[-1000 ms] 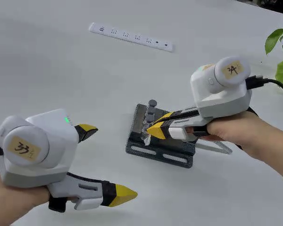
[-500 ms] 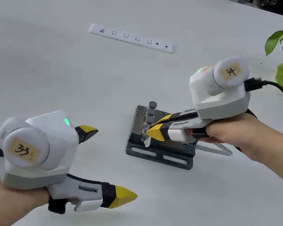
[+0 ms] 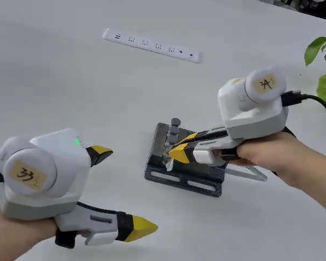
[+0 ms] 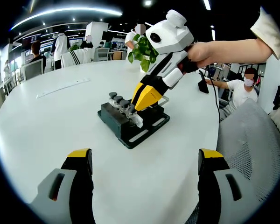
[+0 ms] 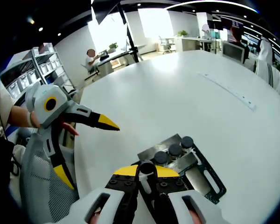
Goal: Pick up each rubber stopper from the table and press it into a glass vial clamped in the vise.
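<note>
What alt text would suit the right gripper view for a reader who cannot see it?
The right tool, jaws closed around a dark rubber stopper, sits at the near end of a row of three stoppered vials in a black vise on a white table. The left tool hovers open at the left.

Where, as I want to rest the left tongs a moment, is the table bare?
Bare table runs wide between the power strip and the vise, and again left of the vise, under the open left tongs. It is crowded at the vise, where the right tongs grip a stopper over the vials.
</note>
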The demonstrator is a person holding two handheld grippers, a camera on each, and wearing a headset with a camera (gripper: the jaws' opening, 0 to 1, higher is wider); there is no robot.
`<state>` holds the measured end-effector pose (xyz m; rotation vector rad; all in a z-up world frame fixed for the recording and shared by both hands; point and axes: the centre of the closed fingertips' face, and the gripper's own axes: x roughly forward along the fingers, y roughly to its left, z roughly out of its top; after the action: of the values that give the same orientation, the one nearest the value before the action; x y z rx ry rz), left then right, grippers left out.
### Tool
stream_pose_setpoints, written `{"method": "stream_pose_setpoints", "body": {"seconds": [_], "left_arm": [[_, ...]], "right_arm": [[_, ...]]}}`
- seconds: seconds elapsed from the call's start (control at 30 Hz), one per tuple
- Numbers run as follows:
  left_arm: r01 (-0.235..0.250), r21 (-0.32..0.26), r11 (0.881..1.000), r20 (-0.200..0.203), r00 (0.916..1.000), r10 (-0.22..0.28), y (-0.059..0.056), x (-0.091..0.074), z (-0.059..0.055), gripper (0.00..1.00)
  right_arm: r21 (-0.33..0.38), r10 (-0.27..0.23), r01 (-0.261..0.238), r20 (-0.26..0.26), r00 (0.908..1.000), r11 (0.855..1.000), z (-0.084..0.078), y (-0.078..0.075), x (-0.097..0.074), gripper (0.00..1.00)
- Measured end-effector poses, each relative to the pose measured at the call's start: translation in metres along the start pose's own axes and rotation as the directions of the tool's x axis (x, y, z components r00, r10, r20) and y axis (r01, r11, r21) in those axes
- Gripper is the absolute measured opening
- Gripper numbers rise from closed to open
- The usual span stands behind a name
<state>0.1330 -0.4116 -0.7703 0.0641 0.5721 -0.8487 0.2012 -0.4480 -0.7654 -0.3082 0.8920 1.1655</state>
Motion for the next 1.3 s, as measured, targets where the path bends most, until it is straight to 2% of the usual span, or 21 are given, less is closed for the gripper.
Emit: {"method": "stream_pose_setpoints", "body": {"seconds": [0.07, 0.27, 0.33, 0.37, 0.43, 0.47, 0.57, 0.6, 0.67, 0.77, 0.83, 0.9, 0.97, 1.0, 1.03, 1.13, 1.17, 1.2, 1.23, 1.27, 1.3], "left_arm": [[-0.002, 0.002, 1.0, -0.002, 1.0, 0.002, 0.0, 0.0, 0.0, 0.93], [-0.003, 0.004, 1.0, 0.002, 1.0, 0.003, 0.001, -0.001, 0.002, 0.93], [-0.005, 0.002, 1.0, 0.006, 1.0, 0.005, 0.001, -0.001, 0.003, 0.93], [-0.006, 0.004, 1.0, 0.006, 1.0, 0.006, 0.001, -0.001, 0.003, 0.93], [-0.006, 0.003, 1.0, 0.008, 1.0, 0.006, 0.001, -0.001, 0.003, 0.93], [-0.006, 0.004, 1.0, 0.009, 0.9999, 0.006, 0.002, -0.001, 0.003, 0.93], [-0.007, 0.004, 1.0, 0.01, 0.9999, 0.007, 0.002, -0.001, 0.003, 0.93], [-0.008, 0.003, 1.0, 0.01, 0.9999, 0.008, 0.002, -0.001, 0.003, 0.93], [-0.008, 0.002, 1.0, 0.009, 0.9999, 0.008, 0.002, -0.001, 0.002, 0.93], [-0.009, 0.001, 1.0, 0.008, 0.9999, 0.009, 0.003, -0.001, 0.001, 0.93], [-0.011, 0.001, 1.0, 0.008, 0.9999, 0.011, 0.003, -0.002, 0.001, 0.93], [-0.014, 0.0, 1.0, 0.007, 0.9999, 0.014, 0.004, -0.002, 0.0, 0.93], [-0.015, -0.002, 1.0, 0.007, 0.9999, 0.015, 0.005, -0.003, 0.0, 0.93], [-0.016, -0.002, 1.0, 0.006, 0.9999, 0.016, 0.005, -0.003, -0.001, 0.93], [-0.017, -0.001, 1.0, 0.006, 0.9998, 0.017, 0.005, -0.003, -0.001, 0.93], [-0.019, -0.005, 1.0, 0.005, 0.9998, 0.019, 0.005, -0.003, -0.001, 0.93], [-0.02, -0.005, 1.0, 0.005, 0.9998, 0.02, 0.005, -0.004, -0.001, 0.93], [-0.02, -0.005, 1.0, 0.004, 0.9998, 0.02, 0.005, -0.004, -0.002, 0.93], [-0.02, -0.006, 1.0, 0.004, 0.9998, 0.02, 0.005, -0.004, -0.002, 0.93], [-0.021, -0.006, 1.0, 0.004, 0.9998, 0.021, 0.005, -0.004, -0.002, 0.93], [-0.022, -0.006, 1.0, 0.005, 0.9998, 0.022, 0.005, -0.004, -0.002, 0.93]], "right_arm": [[-0.019, -0.01, 0.01, -0.005, 0.9999, 1.0, 0.001, -0.001, -0.002, 0.07], [-0.098, 0.004, -0.008, -0.04, 0.9992, 0.995, 0.002, 0.001, -0.01, 0.07], [-0.164, -0.01, -0.001, -0.061, 0.9981, 0.986, 0.003, -0.001, -0.014, 0.07], [-0.221, 0.001, -0.019, -0.083, 0.9965, 0.975, 0.004, 0.003, -0.017, 0.07], [-0.283, 0.001, -0.032, -0.109, 0.994, 0.958, 0.004, 0.005, -0.02, 0.07], [-0.341, 0.0, -0.044, -0.129, 0.9917, 0.939, 0.006, 0.007, -0.022, 0.07], [-0.441, 0.007, -0.082, -0.169, 0.9856, 0.894, 0.007, 0.006, -0.023, 0.07], [-0.459, 0.008, -0.09, -0.178, 0.984, 0.884, 0.008, 0.007, -0.023, 0.07], [-0.509, 0.029, -0.13, -0.203, 0.9788, 0.851, 0.01, 0.011, -0.023, 0.07], [-0.574, 0.035, -0.169, -0.238, 0.9706, 0.801, 0.013, 0.009, -0.022, 0.07], [-0.617, 0.061, -0.226, -0.277, 0.9591, 0.753, 0.012, 0.014, -0.022, 0.06], [-0.659, 0.055, -0.257, -0.311, 0.9489, 0.707, 0.013, 0.013, -0.021, 0.06], [-0.7, 0.058, -0.291, -0.336, 0.94, 0.652, 0.015, 0.012, -0.02, 0.06], [-0.708, 0.057, -0.303, -0.35, 0.9351, 0.638, 0.014, 0.012, -0.019, 0.06], [-0.731, 0.049, -0.318, -0.364, 0.9302, 0.604, 0.015, 0.011, -0.019, 0.06], [-0.768, 0.034, -0.34, -0.384, 0.9226, 0.543, 0.017, 0.008, -0.016, 0.06], [-0.779, 0.033, -0.353, -0.394, 0.9186, 0.518, 0.017, 0.009, -0.016, 0.06], [-0.783, 0.039, -0.375, -0.412, 0.9105, 0.497, 0.015, 0.01, -0.016, 0.06], [-0.789, 0.038, -0.378, -0.412, 0.9102, 0.484, 0.016, 0.011, -0.015, 0.06], [-0.8, 0.035, -0.389, -0.421, 0.9065, 0.456, 0.015, 0.012, -0.014, 0.06], [-0.802, 0.031, -0.41, -0.442, 0.8966, 0.434, 0.012, 0.013, -0.014, 0.06]]}}
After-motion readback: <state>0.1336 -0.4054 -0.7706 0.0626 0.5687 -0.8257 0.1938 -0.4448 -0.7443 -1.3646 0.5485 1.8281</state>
